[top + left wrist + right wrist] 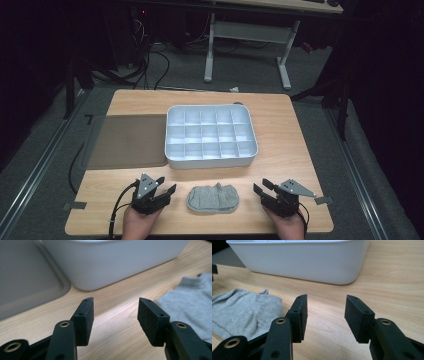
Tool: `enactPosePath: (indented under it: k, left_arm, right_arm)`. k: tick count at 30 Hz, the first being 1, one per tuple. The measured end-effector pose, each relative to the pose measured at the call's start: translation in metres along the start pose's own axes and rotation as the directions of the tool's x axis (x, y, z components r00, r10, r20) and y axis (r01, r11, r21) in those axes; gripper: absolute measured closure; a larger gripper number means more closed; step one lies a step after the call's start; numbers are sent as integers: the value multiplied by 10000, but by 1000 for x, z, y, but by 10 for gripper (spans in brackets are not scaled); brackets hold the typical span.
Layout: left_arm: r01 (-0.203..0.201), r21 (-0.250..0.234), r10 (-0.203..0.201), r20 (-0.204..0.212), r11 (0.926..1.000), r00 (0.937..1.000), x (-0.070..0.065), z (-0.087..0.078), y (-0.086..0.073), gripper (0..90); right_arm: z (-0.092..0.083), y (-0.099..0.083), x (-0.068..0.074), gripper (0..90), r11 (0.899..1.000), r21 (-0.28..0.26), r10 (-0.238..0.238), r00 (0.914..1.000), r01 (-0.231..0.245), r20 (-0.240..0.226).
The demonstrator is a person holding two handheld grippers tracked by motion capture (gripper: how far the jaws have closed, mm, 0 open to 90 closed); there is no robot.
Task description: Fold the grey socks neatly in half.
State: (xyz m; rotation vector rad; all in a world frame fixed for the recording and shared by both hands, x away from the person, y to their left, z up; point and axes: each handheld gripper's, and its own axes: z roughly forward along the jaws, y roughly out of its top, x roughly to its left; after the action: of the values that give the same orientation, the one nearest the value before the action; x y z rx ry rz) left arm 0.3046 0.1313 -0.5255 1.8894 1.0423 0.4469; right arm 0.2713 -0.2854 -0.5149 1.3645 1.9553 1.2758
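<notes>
White compartment tray (211,161) beside grey lid (127,141), wooden table (285,125).

Dim room here: grey floor (45,150) around a pale wooden tabletop (295,145), white-legged desk (247,35) behind, cables (150,55) trailing beneath.

From the high view we can't see much of the person: both forearms are cut off by the bottom edge. In the left gripper view the grey cloth (190,307) runs off the right edge and the white compartment tray (112,262) loses its top, so we can't see its compartments. The grey mat (25,277) there is blurry. Background past the table (280,125) is too dark to tell.
</notes>
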Motion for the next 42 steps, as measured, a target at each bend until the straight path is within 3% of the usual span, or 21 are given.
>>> enactPosePath:
  k: [4, 10, 22, 42]
  left_arm:
    - [68, 15, -68, -17, 10000, 10000, 0, 0, 0, 462]
    - [51, 92, -52, 113, 9999, 9999, -3, 2, 0, 455]
    - [-54, 111, 53, 103, 9999, 9999, -6, 1, -1, 455]
    - [155, 189, -160, 299, 9997, 9994, -8, 2, -1, 438]
  right_arm:
    - [0, 1, 4, 498, 9992, -240, -307, 9995, 310, 113]
    - [1, -3, -1, 456, 9999, -83, -106, 9999, 106, 16]
    - [0, -4, -1, 466, 9996, -203, -181, 9998, 183, 71]
    - [4, -6, 3, 449, 9994, 46, -339, 9993, 338, 184]
